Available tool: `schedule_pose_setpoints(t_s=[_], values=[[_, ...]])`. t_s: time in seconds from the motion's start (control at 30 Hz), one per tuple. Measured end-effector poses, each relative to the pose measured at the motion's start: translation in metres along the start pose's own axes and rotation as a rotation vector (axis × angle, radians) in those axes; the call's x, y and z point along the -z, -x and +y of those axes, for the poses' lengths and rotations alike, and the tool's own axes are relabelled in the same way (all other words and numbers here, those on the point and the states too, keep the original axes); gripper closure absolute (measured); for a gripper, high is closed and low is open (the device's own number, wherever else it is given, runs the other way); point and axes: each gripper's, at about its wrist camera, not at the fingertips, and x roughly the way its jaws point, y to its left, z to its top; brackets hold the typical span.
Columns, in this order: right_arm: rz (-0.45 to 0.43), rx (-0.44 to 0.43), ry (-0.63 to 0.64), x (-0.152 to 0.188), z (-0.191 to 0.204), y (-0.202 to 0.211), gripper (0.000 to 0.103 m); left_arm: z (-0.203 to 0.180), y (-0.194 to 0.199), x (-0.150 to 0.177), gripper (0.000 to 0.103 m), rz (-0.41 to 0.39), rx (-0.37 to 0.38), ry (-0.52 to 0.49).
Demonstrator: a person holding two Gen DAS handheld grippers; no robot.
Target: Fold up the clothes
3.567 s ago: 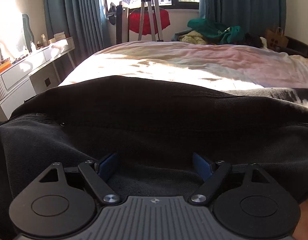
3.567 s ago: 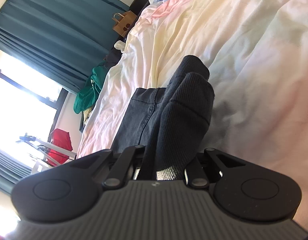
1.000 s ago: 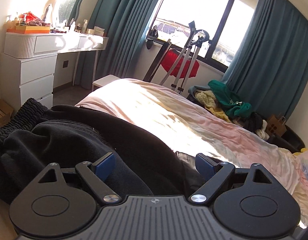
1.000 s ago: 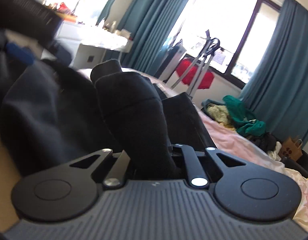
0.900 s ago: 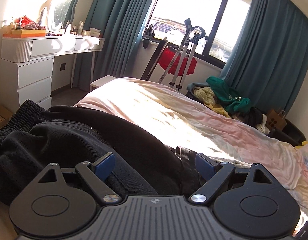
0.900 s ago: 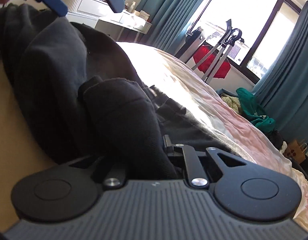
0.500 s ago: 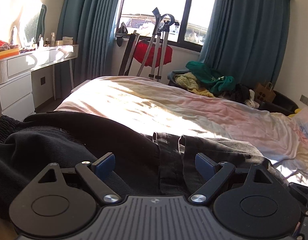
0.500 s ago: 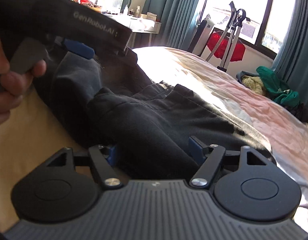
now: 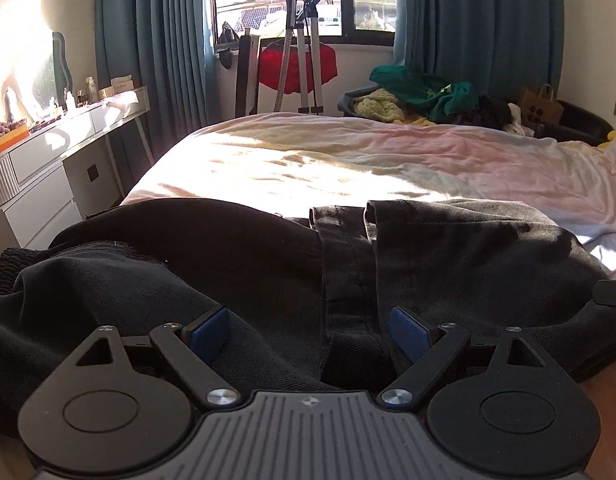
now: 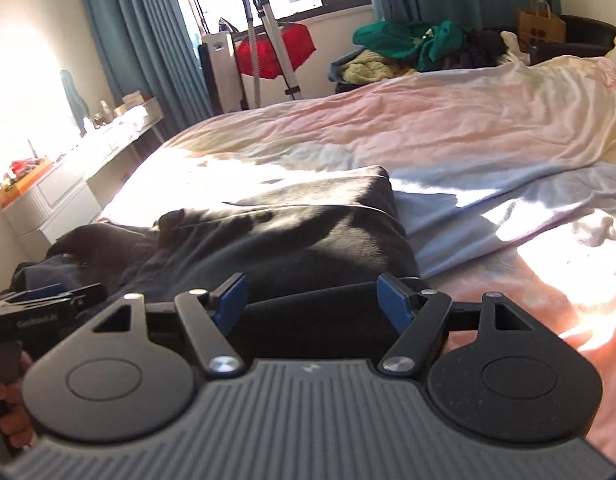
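Black trousers lie folded over on the near edge of the bed, with an elastic waistband at the far left and a hem seam running up the middle. My left gripper is open, its blue pads low over the cloth, holding nothing. In the right wrist view the same trousers lie in a dark heap. My right gripper is open just above their near edge, empty. The left gripper's body and the hand holding it show at the left edge.
A white dresser with small items stands left of the bed. Teal curtains, a window and a clothes rack with red fabric are behind. A pile of green and yellow clothes and a paper bag lie at the far right.
My right gripper has opened and let go of the trouser leg, which now lies folded across the rest. Both grippers have swung round and dropped low over the cloth.
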Motion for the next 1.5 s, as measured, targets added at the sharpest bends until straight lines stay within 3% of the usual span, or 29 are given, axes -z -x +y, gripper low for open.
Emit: schedule_pose_setpoints(t_s=[0.1,0.23,0.43,0.53,0.83,0.97,1.1,1.17,1.27,1.37,1.5], values=[[0.074,0.051,0.016,0.01,-0.001,-0.021,0.028,-0.004,-0.005,0.004,0.014,0.016,-0.016,-0.03],[0.07,0.065,0.032,0.013,0.002,-0.019,0.028,-0.007,-0.007,0.007,0.013,0.017,-0.032,-0.044],[0.064,0.054,0.004,0.012,-0.003,-0.017,0.028,0.011,0.013,0.008,0.013,0.007,-0.006,0.037],[0.059,0.058,0.011,0.011,-0.002,-0.016,0.028,0.037,0.04,0.008,0.013,0.001,0.04,0.171],[0.057,0.033,-0.06,0.011,-0.018,-0.002,0.029,0.175,0.09,0.047,0.013,0.089,0.152,0.813],[0.06,0.028,-0.1,0.01,-0.024,-0.002,0.029,0.22,0.08,0.083,0.013,0.103,0.157,1.121],[0.061,0.041,-0.09,0.01,-0.021,-0.005,0.028,0.253,0.05,0.117,0.015,0.075,0.322,1.477],[0.059,0.041,-0.089,0.01,-0.021,-0.004,0.028,0.267,0.043,0.123,0.016,0.026,0.288,1.56],[0.056,0.039,-0.103,0.009,-0.022,-0.003,0.028,0.286,0.04,0.126,0.017,-0.025,0.14,1.592],[0.052,0.047,-0.107,0.009,-0.021,-0.003,0.028,0.301,0.033,0.132,0.019,-0.067,0.112,1.624],[-0.001,0.034,-0.073,0.007,-0.011,0.003,0.028,0.307,0.032,0.122,0.037,-0.082,0.045,1.53]])
